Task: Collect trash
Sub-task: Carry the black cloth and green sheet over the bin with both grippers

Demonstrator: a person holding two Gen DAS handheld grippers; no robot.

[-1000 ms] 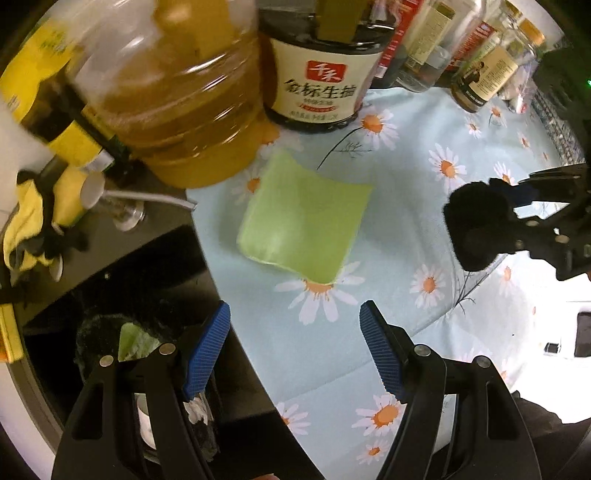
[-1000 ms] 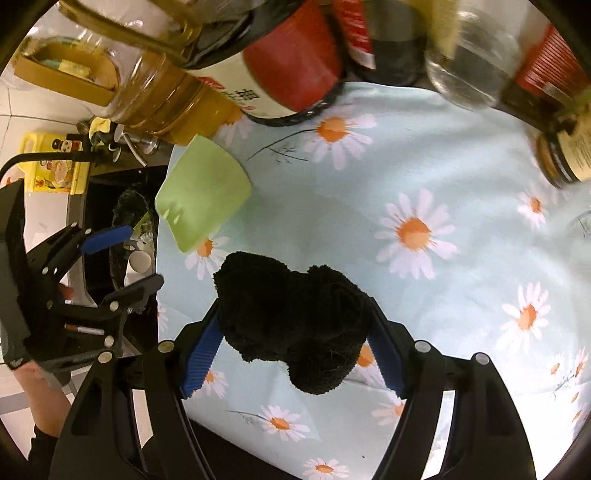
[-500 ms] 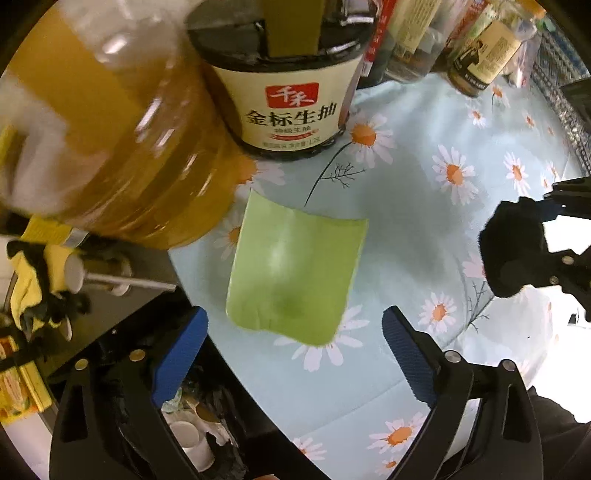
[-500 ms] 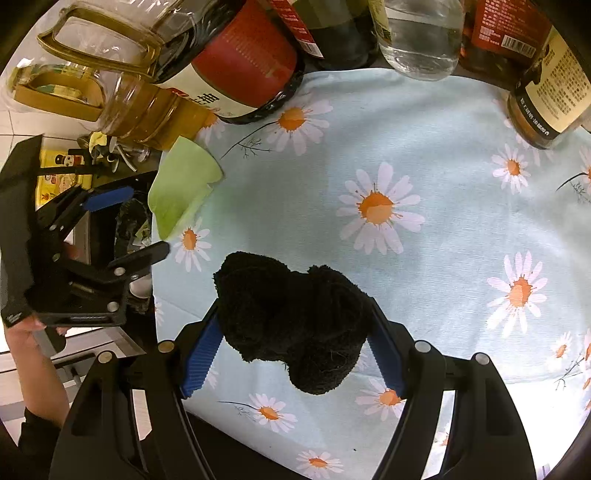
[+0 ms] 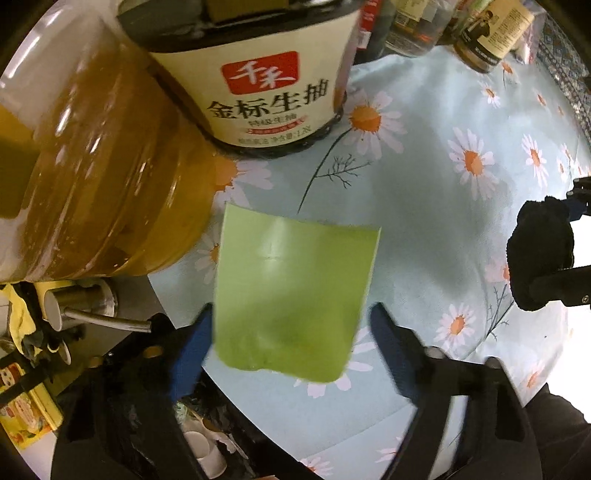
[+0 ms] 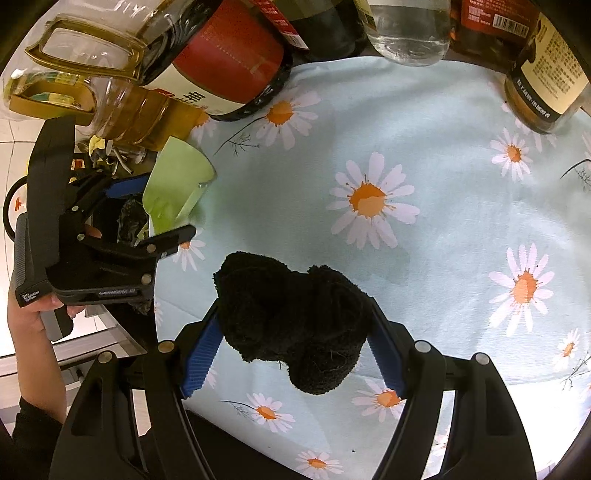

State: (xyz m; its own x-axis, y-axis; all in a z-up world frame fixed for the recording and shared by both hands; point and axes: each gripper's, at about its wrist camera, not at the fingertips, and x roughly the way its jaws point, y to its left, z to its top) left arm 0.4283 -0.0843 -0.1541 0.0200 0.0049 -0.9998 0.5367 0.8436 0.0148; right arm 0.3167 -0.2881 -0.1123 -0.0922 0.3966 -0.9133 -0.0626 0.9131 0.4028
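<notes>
A light green sheet of trash (image 5: 295,288) lies on the daisy tablecloth (image 5: 424,192) by the table's left edge. My left gripper (image 5: 291,325) points down over it, and its near end lies between the blue pads. The jaws are closing; the left pad meets the sheet's edge while a small gap remains at the right pad. In the right wrist view the green sheet (image 6: 177,173) curls up between the left gripper's (image 6: 162,206) fingers. My right gripper (image 6: 295,325) is shut on a black cloth (image 6: 291,317) above the table.
A big oil jug (image 5: 92,177) and a soy sauce bottle (image 5: 269,81) stand just behind the sheet, with more bottles (image 6: 406,33) along the back. Off the table's left edge is a dark bin (image 5: 199,443) holding paper cups. A hand (image 6: 26,314) holds the left gripper.
My left gripper came down and forward over the green sheet; its jaws widened, then narrowed around the sheet's near end. The right gripper stayed put with the black cloth.
</notes>
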